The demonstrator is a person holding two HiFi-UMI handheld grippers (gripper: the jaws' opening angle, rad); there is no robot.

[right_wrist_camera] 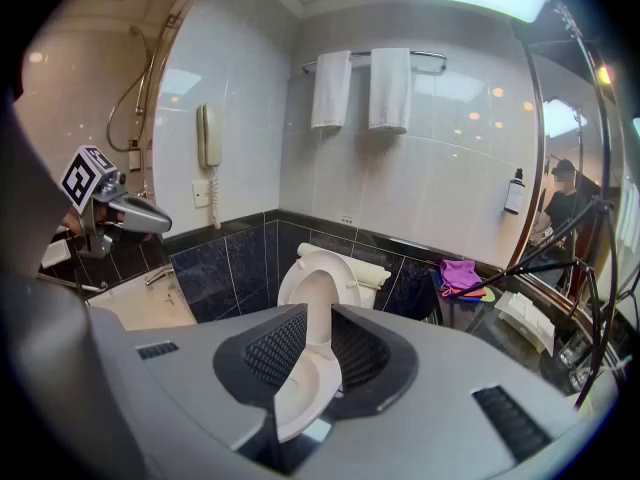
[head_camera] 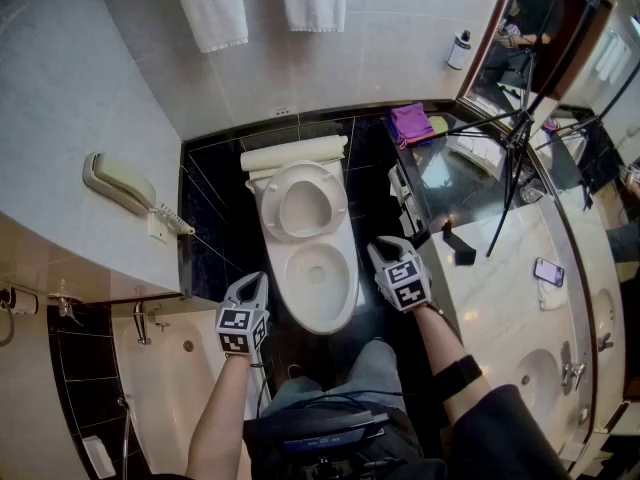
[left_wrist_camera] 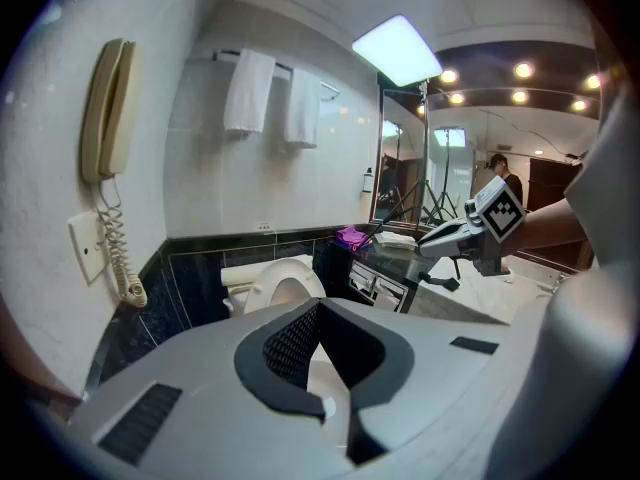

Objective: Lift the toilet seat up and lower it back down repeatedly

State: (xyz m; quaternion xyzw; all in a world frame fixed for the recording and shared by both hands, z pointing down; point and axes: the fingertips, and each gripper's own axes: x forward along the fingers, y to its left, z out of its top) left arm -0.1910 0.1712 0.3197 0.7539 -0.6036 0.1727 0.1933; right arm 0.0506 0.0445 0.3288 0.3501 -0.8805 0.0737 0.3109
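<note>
The white toilet (head_camera: 318,313) stands against the black tiled wall. Its seat (head_camera: 300,203) is raised and leans back against the tank (head_camera: 295,153), leaving the bowl (head_camera: 318,273) uncovered. My left gripper (head_camera: 255,281) hovers left of the bowl's front, its fingertips together and nothing in them. The right gripper (head_camera: 385,249) hangs right of the bowl's front with a narrow gap between its jaws, touching nothing. In the right gripper view the upright seat (right_wrist_camera: 318,286) shows through that gap (right_wrist_camera: 305,313). The left gripper view has the seat (left_wrist_camera: 280,290) just beyond the closed tips (left_wrist_camera: 318,308).
A wall phone (head_camera: 122,185) with a coiled cord hangs at left, above a bathtub (head_camera: 170,368). Two white towels (head_camera: 262,3) hang over the tank. The vanity counter (head_camera: 500,268) at right carries a purple cloth (head_camera: 411,123), a tripod (head_camera: 520,148) and a phone (head_camera: 549,271).
</note>
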